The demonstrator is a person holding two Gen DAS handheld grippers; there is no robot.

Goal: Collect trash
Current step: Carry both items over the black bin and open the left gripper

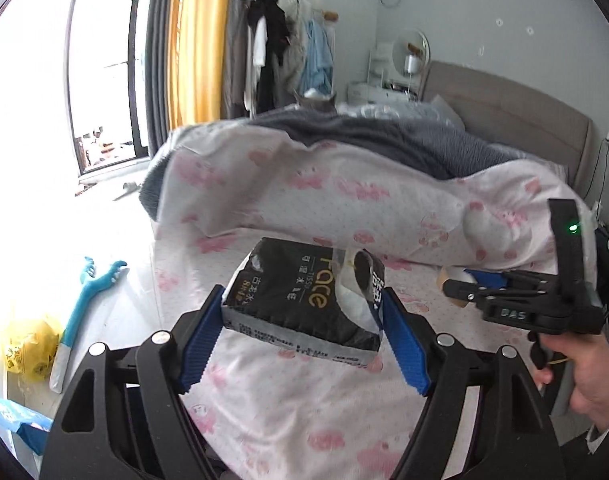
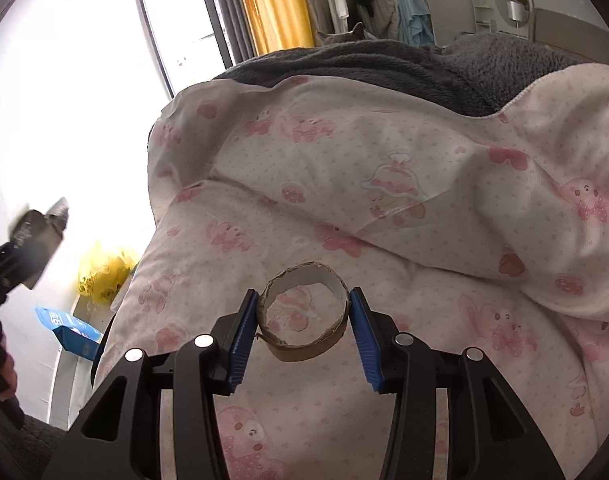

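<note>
Left gripper (image 1: 302, 322): blue ribbed pads pressed against both short ends of a black tissue pack (image 1: 304, 304). The pack is a soft, crinkled plastic film wrapper, roughly box-shaped, with gold and white print on the upper face and white tissue showing at a torn slot. It is clear of the bedding, above the quilt (image 1: 304, 192), gripped between the pads.

Right gripper (image 2: 304, 322): blue ribbed pads clamped on opposite sides of a cardboard ring (image 2: 304, 314). The ring is a thin-walled brown tube core, slightly out of round, with a frayed upper rim and a pale inner wall. The quilt pattern is visible through its hollow centre. It is held just above the quilt. In the left wrist view the same gripper (image 1: 458, 286) appears at the right edge, a hand (image 1: 576, 368) wrapped around its black handle.

Quilt: soft white cotton with small dots and pink cartoon prints, bunched into thick folds. A dark grey fleece blanket (image 2: 364, 68) lies behind it.

Floor, left of bed: crumpled yellow plastic bag (image 1: 30, 344), flat blue pack (image 2: 70, 334), and a teal plush-looking toy (image 1: 90, 292) with a long stem.
</note>
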